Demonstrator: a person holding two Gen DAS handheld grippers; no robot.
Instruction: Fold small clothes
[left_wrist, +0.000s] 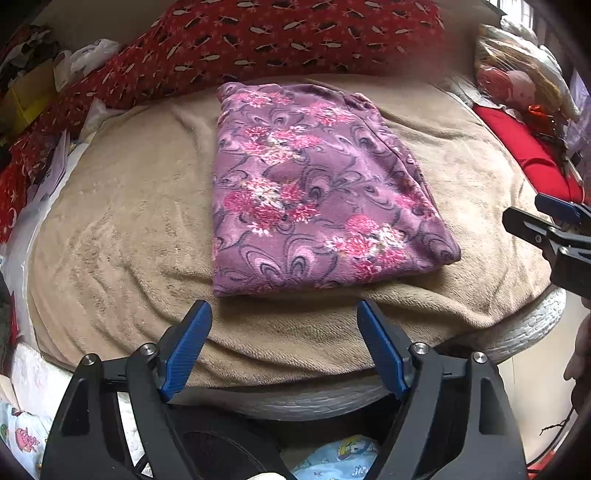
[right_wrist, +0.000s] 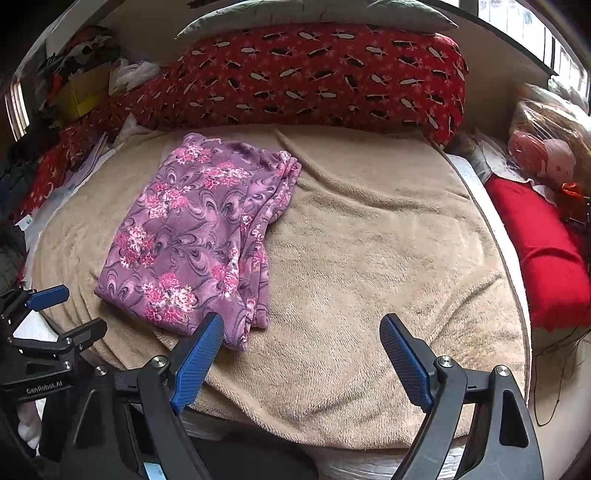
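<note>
A purple fleece garment with pink flowers lies folded into a rectangle on the beige blanket. My left gripper hovers open just in front of its near edge, nothing between the blue pads. In the right wrist view the same garment lies to the left, layered edges facing right. My right gripper stands open over bare blanket, its left fingertip close by the garment's near corner. The left gripper shows at that view's left edge; the right gripper shows at the left view's right edge.
A long red patterned bolster lies along the back of the blanket. Red cloth and bagged items sit on the right. Papers and clutter line the left side. The blanket's front edge drops off near the grippers.
</note>
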